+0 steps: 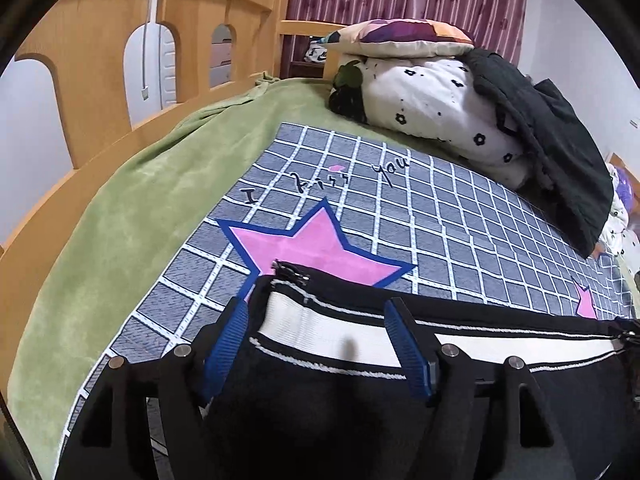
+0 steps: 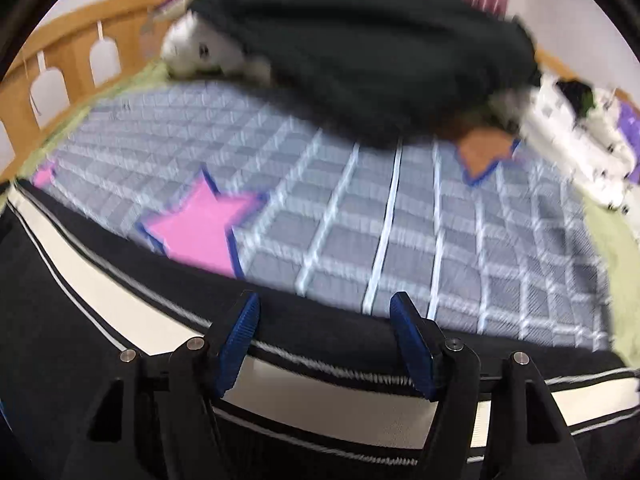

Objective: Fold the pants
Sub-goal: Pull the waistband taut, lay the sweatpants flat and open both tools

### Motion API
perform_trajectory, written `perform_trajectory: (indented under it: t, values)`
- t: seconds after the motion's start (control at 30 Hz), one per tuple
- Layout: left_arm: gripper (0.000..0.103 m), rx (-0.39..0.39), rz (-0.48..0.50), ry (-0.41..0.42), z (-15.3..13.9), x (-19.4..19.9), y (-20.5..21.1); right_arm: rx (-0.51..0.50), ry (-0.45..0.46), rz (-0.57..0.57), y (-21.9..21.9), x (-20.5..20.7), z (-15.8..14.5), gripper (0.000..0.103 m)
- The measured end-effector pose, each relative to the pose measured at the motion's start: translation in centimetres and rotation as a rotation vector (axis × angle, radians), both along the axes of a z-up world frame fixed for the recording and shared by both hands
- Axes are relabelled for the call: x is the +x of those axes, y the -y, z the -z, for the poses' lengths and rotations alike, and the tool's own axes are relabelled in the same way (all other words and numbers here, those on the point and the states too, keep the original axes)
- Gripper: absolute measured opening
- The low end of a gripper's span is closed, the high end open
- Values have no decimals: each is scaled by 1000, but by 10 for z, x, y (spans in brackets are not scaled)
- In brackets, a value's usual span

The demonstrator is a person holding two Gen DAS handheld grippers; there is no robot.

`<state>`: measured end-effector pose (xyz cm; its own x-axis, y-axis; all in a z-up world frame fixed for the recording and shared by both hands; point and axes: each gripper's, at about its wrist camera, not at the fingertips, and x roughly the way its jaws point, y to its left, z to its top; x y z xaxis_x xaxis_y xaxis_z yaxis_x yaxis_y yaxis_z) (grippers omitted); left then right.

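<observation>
**Both grippers let go over the laid-out pants**

While the black pants (image 1: 320, 412) with their white side stripe (image 1: 320, 332) lie flat along the near edge of the grey checked mat (image 1: 460, 216), both tools stand over them with nothing clamped. The zipped hem end (image 1: 290, 270) rests on the pink star (image 1: 304, 244) of the mat. The left gripper (image 1: 318, 340) has its blue pads (image 1: 226, 344) spread apart on both sides of the stripe, and the cloth between them lies loose, so it is open. The right gripper (image 2: 324, 340) is also open above the stripe further along the leg; its view is blurred. I judge that the pants are placed straight like this so that a clean fold line is possible, and the next step needs a new grip.

Around the mat is the green blanket (image 1: 132, 216). Toward the far edge of the bed lie a flowered quilt (image 1: 432, 108) with a pillow (image 1: 400, 36) on top and a dark garment (image 1: 560, 152) across it. A wooden bed rail (image 1: 92, 60) closes the left side.
</observation>
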<state>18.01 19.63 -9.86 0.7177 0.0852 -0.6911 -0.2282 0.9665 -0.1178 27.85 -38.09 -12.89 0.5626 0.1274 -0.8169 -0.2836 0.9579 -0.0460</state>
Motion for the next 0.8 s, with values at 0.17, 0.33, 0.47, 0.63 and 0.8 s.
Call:
perform_trajectory:
  t: [0.17, 0.33, 0.47, 0.63, 0.8]
  values:
    - [69, 11, 4, -1, 2, 1, 5, -67, 90, -35, 0, -13, -5, 3]
    - [69, -2, 9, -14, 6, 2, 7, -91, 115, 25, -4, -7, 7, 3]
    - [69, 9, 17, -6, 3, -1, 10, -86, 154, 48, -3, -10, -3, 4]
    - [69, 10, 40, 4, 2, -3, 14, -49, 172, 63, 30, -19, -24, 49]
    - [69, 25, 47, -2, 9, 1, 15, 15, 137, 126, 77, -21, -28, 63]
